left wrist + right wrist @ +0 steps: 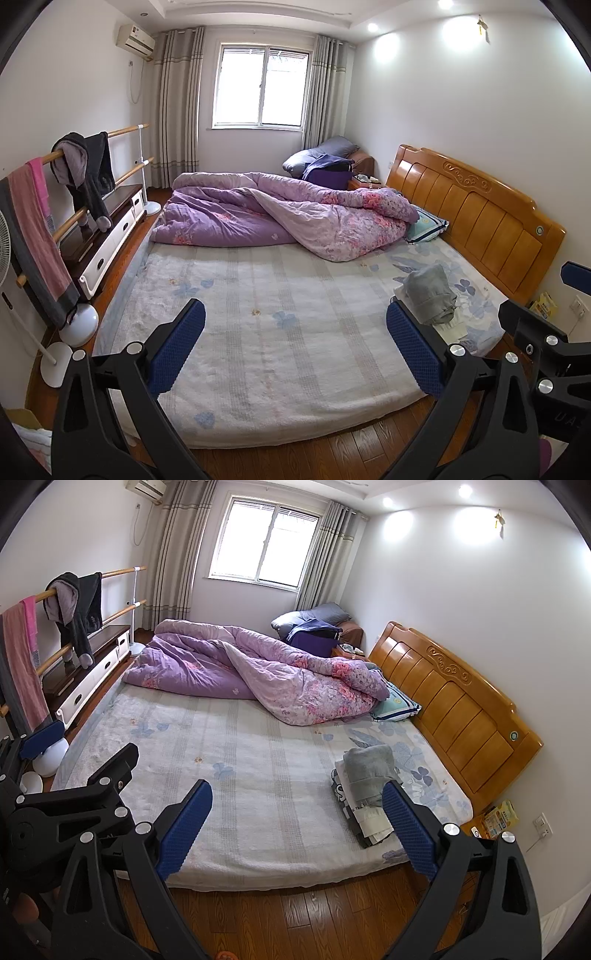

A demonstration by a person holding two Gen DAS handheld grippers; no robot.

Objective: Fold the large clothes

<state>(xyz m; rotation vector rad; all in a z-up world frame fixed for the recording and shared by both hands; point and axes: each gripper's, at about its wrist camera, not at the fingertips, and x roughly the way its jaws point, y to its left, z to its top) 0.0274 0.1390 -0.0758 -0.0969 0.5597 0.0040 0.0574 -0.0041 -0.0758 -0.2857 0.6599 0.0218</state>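
Left gripper: I hold my left gripper [295, 345] above the floor at the near edge of the bed [258, 332], fingers spread wide with nothing between them.
Right gripper: my right gripper [297, 825] hangs at the same near edge, fingers likewise wide apart and empty; the two tools sit just beside each other.
Clothes: a stack of folded clothes [364, 797] lies at the bed's near right corner, by the headboard [454, 709], a grey piece on top and patterned, white ones under it. In the left view the stack [430, 295] sits partly behind my right-hand finger pad [413, 350].
Quilt: a rumpled purple floral quilt [280, 210] covers the far edge of the bed, running from the foot to the headboard and lying over part of a pillow [397, 703].
Middle of the bed: the pale striped sheet with blue flowers shows bare between quilt and grippers.
Left side: a wooden rail rack [92, 177] carries a dark jacket [88, 170] and a pink towel [37, 221], with a low cabinet [110, 229] behind it.
Far corner: bundled bedding [325, 158] under the window [262, 85].
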